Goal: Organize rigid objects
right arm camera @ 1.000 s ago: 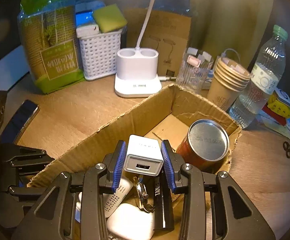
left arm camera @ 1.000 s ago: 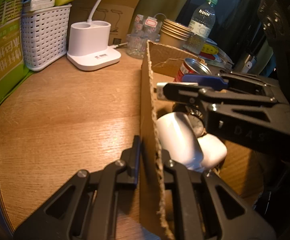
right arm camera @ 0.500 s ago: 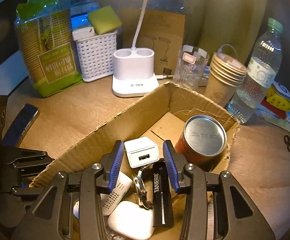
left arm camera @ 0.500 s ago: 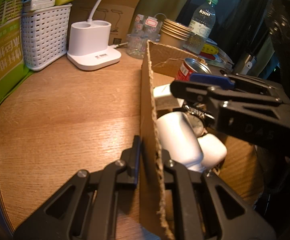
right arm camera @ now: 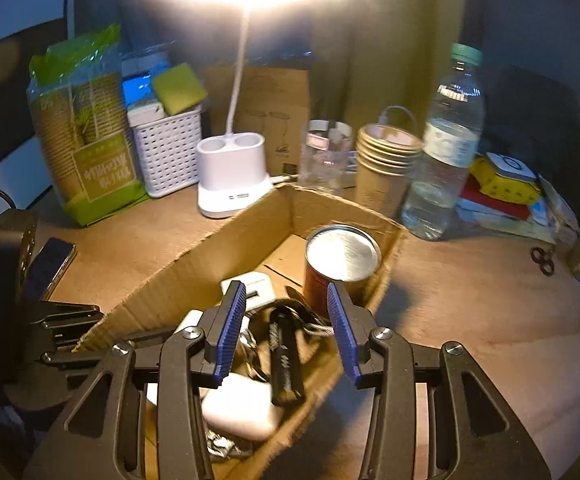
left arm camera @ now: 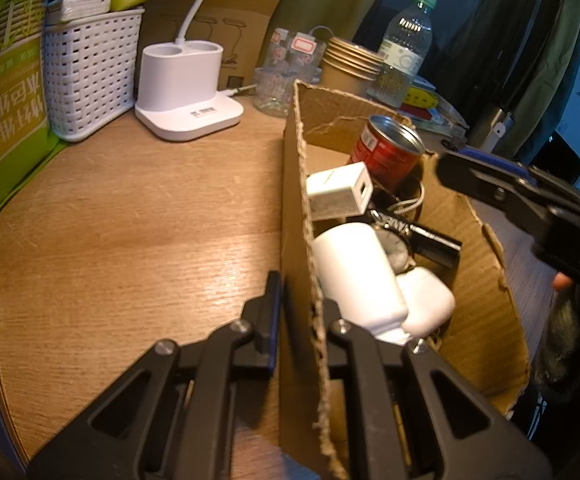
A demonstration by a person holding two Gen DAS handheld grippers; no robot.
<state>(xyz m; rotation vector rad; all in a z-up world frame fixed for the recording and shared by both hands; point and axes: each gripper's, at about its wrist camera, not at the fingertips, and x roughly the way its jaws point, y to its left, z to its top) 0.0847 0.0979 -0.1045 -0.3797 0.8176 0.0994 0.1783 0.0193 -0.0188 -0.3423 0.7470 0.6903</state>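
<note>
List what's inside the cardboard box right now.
Inside the cardboard box: red can, white USB charger, white power adapter, white earbuds case, wristwatch, black stick-shaped item. The floor beneath them is hidden.

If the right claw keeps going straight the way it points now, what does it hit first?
Probably the black pen-like stick lying in the cardboard box, which shows between the opening pads of the right claw; nothing is gripped. Depth is uncertain.

Black angular right gripper (right arm camera: 285, 328) frame; silver screws; ribbed blue fingers (right arm camera: 229, 330).
</note>
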